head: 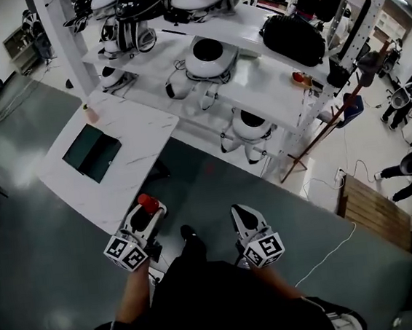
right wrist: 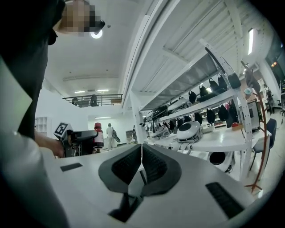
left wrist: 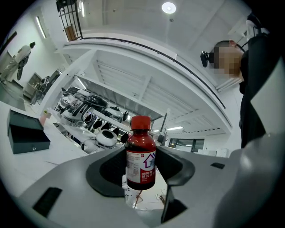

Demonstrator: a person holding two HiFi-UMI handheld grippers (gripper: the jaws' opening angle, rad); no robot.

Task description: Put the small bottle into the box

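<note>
A small dark red bottle (left wrist: 140, 153) with a red cap and a white label stands upright between the jaws of my left gripper (left wrist: 141, 167), which is shut on it. In the head view the left gripper (head: 147, 214) is held near the corner of a white table, with the red-capped bottle (head: 147, 202) at its tip. The box (head: 92, 152) is dark green, open-topped and set on that table; the same box (left wrist: 26, 133) appears at the left of the left gripper view. My right gripper (right wrist: 141, 164) is shut with nothing in it; the right gripper (head: 242, 219) hangs over the floor.
The white marble-look table (head: 134, 142) stands ahead on the left. White shelves (head: 256, 82) with helmets and bags fill the space behind it. A white cable (head: 332, 253) runs across the grey floor at right. A small pink cup (head: 91, 112) sits at the table's far edge.
</note>
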